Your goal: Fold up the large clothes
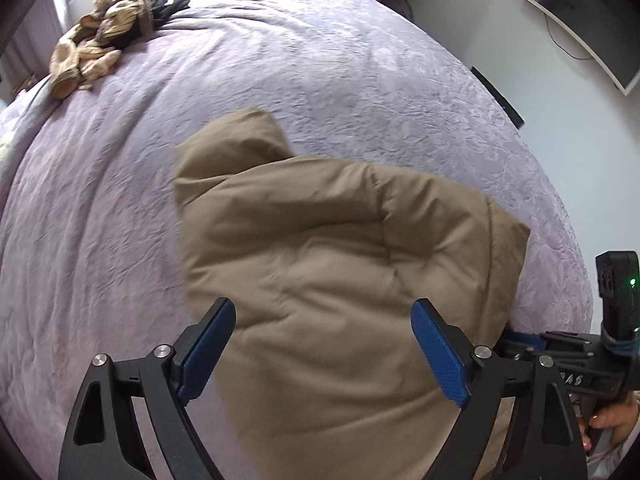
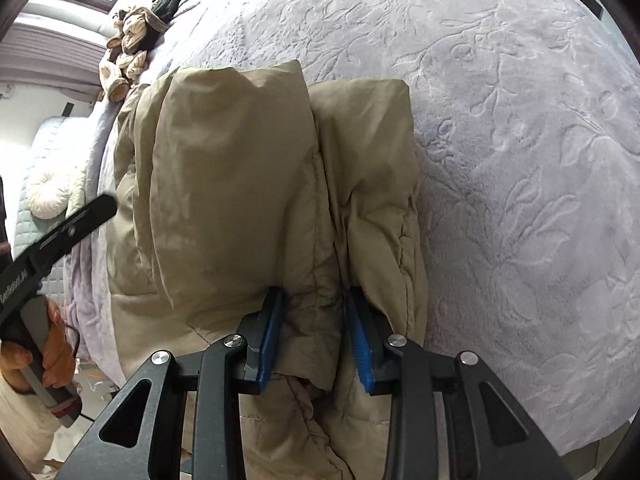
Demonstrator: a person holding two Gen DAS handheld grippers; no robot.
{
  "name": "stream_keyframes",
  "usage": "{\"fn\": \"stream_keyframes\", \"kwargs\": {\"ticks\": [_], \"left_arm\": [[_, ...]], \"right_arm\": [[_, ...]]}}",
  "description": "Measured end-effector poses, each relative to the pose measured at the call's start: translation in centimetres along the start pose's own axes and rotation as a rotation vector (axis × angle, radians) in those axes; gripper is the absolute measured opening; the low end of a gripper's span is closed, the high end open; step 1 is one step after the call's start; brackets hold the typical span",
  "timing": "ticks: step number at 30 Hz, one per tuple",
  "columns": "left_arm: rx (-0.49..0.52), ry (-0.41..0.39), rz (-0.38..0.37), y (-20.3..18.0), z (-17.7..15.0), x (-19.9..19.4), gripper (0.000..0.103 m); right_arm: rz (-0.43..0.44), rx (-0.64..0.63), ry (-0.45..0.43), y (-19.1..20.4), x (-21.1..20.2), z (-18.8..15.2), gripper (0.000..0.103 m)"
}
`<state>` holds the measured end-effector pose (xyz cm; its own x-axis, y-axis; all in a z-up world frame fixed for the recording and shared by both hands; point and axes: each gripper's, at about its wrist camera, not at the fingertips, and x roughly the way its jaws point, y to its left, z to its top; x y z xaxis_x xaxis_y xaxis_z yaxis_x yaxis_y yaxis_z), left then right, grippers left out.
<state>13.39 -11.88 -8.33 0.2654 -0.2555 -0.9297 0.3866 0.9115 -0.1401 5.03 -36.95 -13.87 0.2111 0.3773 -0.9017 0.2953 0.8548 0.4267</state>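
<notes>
A tan padded jacket [image 1: 320, 260] lies folded on the lilac bedspread [image 1: 280, 60]. My left gripper [image 1: 324, 324] hovers over it, jaws wide open and empty. In the right wrist view the jacket [image 2: 240, 180] lies in thick folds, and my right gripper [image 2: 314, 312] is shut on a bunched fold of it at the near edge. The right gripper's body also shows in the left wrist view [image 1: 580, 352], at the jacket's right edge. The left gripper shows at the left of the right wrist view [image 2: 60, 236], held in a hand.
A crumpled pile of beige and dark clothes [image 1: 108, 28] lies at the bed's far left corner, also in the right wrist view [image 2: 136, 40]. A wall TV [image 1: 580, 12] hangs at the right. A round cushion [image 2: 50, 196] lies beside the bed.
</notes>
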Motion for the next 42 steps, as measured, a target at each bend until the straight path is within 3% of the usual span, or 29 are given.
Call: {"fn": "stream_keyframes", "kwargs": {"ticks": [9, 12, 17, 19, 22, 24, 29, 33, 38, 40, 42], "left_arm": [[-0.08, 0.041, 0.031, 2.5, -2.4, -0.8, 0.09], [-0.09, 0.054, 0.035, 2.7, -3.2, -0.6, 0.103], [-0.091, 0.071, 0.036, 3.0, -4.0, -0.3, 0.103], [-0.097, 0.077, 0.033, 3.1, -4.1, -0.1, 0.103], [-0.11, 0.086, 0.026, 3.4, -4.3, 0.1, 0.103], [-0.117, 0.092, 0.022, 3.6, -4.4, 0.3, 0.103], [-0.126, 0.099, 0.009, 3.9, -4.6, 0.5, 0.103], [-0.165, 0.108, -0.073, 5.3, -4.7, 0.5, 0.103], [-0.248, 0.123, -0.152, 8.6, -5.2, 1.3, 0.103], [-0.305, 0.141, -0.224, 10.2, -5.5, 2.0, 0.103], [-0.363, 0.172, -0.361, 11.8, -6.0, 3.1, 0.103]], "right_arm": [[0.0, -0.011, -0.028, 1.6, -2.0, -0.3, 0.059], [-0.003, -0.012, -0.035, 1.7, -2.6, -0.6, 0.064], [-0.017, -0.013, -0.048, 1.4, -3.2, -0.8, 0.074], [-0.029, -0.002, -0.061, 0.8, -3.5, -0.7, 0.083], [-0.028, 0.027, -0.081, -0.3, -3.8, -0.5, 0.085], [-0.018, 0.042, -0.072, -1.0, -3.5, -0.3, 0.103], [0.017, 0.049, -0.058, -1.5, -2.7, -0.3, 0.103], [0.05, 0.092, -0.002, -2.3, -1.6, -0.3, 0.103], [0.096, 0.13, 0.004, -3.4, -1.4, -0.2, 0.103], [0.114, 0.13, 0.004, -3.6, -1.5, 0.1, 0.103], [0.162, 0.128, 0.007, -3.9, -1.4, 0.4, 0.103]]}}
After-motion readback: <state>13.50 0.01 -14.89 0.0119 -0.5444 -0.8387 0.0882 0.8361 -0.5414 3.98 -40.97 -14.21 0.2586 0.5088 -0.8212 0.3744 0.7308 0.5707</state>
